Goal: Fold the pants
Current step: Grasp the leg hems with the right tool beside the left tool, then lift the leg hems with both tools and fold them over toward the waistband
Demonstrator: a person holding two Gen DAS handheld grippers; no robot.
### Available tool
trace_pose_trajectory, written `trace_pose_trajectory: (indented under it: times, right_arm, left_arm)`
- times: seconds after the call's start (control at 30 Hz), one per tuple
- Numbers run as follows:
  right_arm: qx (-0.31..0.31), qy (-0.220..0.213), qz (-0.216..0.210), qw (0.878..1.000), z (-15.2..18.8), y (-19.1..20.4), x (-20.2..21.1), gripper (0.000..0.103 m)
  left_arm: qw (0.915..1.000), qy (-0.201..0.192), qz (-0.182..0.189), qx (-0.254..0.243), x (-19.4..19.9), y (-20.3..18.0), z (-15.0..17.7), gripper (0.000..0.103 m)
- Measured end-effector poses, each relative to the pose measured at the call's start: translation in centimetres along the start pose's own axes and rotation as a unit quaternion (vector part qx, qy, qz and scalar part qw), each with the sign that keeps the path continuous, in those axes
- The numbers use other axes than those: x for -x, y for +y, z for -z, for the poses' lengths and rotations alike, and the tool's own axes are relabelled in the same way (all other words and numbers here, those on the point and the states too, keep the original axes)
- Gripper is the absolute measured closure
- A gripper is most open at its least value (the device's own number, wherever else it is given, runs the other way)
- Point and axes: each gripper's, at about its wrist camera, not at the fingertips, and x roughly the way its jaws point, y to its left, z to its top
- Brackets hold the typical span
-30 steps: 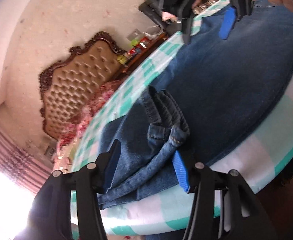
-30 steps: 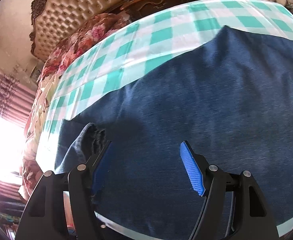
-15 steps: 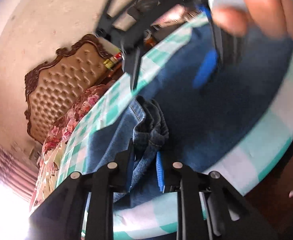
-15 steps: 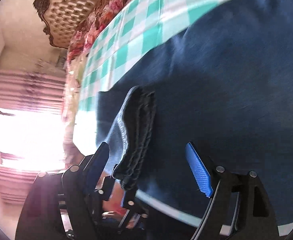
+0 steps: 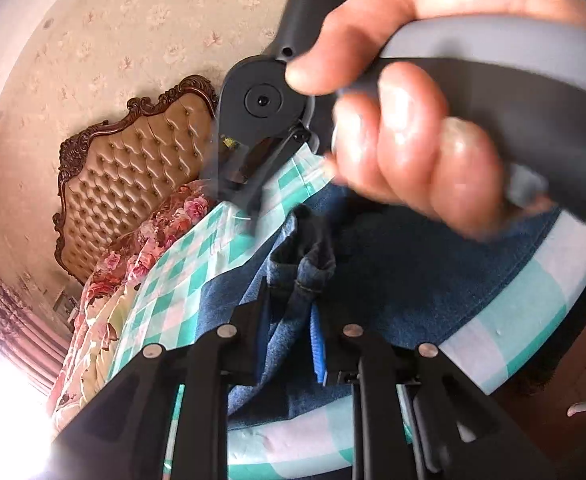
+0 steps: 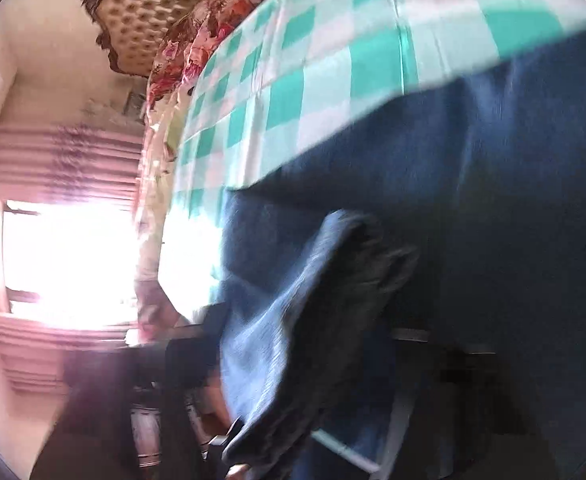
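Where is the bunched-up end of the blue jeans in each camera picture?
Left wrist view: the bunched-up end of the jeans sits low in the middle, pinched between the left tongs.
Right wrist view: the same bunch fills the lower middle, blurred and close to the lens.
Shared landmark: the tufted headboard, at middle left in the left view and top left in the right view.

Pants (image 5: 405, 280): blue denim, matt, coarse weave, stitched hems; tablecloth (image 5: 525, 332): checked teal-and-white sheet, smooth, slight sheen; left gripper (image 5: 289, 344): matt black plastic, metal rivets, ribbed blue pads; headboard (image 5: 133, 168): tufted glossy upholstery, carved dark wood frame.
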Motion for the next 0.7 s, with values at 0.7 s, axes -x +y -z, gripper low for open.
trace_pose_trajectory:
  times: [0.7]
  right_arm:
    - [0.018, -0.05, 0.09, 0.995, 0.2, -11.5, 10.1, 0.078]
  left_arm:
    - [0.9932, -0.04, 0.06, -0.091, 0.5, -14.4, -5.6, 0.064]
